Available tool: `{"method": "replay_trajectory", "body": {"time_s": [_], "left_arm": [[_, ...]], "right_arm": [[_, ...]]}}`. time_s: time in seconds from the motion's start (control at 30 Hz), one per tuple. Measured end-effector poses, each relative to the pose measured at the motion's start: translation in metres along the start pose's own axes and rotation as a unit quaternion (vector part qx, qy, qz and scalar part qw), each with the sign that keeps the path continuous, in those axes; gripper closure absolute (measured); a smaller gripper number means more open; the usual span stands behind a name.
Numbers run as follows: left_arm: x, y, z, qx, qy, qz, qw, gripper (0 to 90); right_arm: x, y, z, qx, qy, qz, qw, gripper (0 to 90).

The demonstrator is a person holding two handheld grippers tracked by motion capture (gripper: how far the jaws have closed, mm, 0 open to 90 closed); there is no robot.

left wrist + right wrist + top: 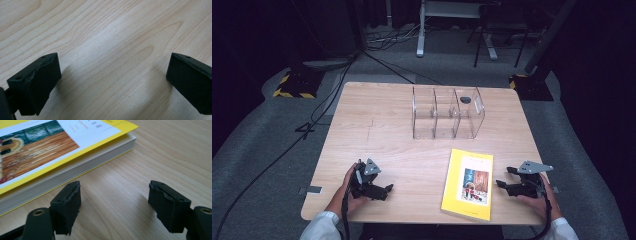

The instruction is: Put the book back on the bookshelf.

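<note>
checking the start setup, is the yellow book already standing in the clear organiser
No, the yellow book lies flat on the table, nearer the person than the clear organiser, and apart from it.

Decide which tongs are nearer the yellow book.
Right. The right tongs sit just beside the yellow book's page edge; the left tongs rest farther off on its other side.

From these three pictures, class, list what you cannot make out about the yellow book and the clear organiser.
- Yellow paperback book: cover lettering too small in the high view; cover cut off by the frame edge in the right gripper view.
- Clear plastic three-compartment organiser: the small dark object is too small to identify in the high view.
</note>
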State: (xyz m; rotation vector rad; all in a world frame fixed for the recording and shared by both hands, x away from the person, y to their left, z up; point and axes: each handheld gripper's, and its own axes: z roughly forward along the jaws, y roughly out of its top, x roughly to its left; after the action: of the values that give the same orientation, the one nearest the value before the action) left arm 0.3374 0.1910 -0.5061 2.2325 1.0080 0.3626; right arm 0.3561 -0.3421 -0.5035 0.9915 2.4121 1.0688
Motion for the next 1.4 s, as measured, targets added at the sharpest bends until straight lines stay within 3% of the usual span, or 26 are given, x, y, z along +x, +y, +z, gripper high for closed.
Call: {"method": "replay_trajectory", "body": {"time_s": [0.2, 0.37, 0.67, 1.17, 1.3, 1.4], "left_arm": [[-0.002, 0.0, 0.0, 0.001, -0.013, 0.012, 0.9998, 0.2], [-0.007, 0.0, -0.001, 0.003, -0.022, 0.023, 0.9995, 0.2], [-0.016, 0.002, 0.002, 0.002, -0.036, 0.037, 0.9987, 0.3], [-0.04, 0.013, 0.012, 0.002, -0.06, 0.066, 0.996, 0.2], [-0.045, 0.02, 0.018, 0.003, -0.068, 0.075, 0.9949, 0.3], [-0.046, 0.021, 0.02, 0.002, -0.068, 0.074, 0.995, 0.3]], "right_arm": [[0.008, 0.0, -0.002, 0.005, 0.025, -0.017, 0.9995, 26.2], [0.02, 0.002, 0.0, 0.011, 0.057, -0.046, 0.9973, 25.4], [0.029, 0.009, 0.006, 0.02, 0.051, -0.044, 0.9975, 21.5], [0.053, 0.045, 0.044, 0.027, 0.057, -0.053, 0.9966, 20.4], [0.059, 0.058, 0.055, 0.042, 0.074, -0.072, 0.9937, 21.4], [0.064, 0.074, 0.055, 0.095, 0.096, -0.109, 0.9847, 35.3]]}}
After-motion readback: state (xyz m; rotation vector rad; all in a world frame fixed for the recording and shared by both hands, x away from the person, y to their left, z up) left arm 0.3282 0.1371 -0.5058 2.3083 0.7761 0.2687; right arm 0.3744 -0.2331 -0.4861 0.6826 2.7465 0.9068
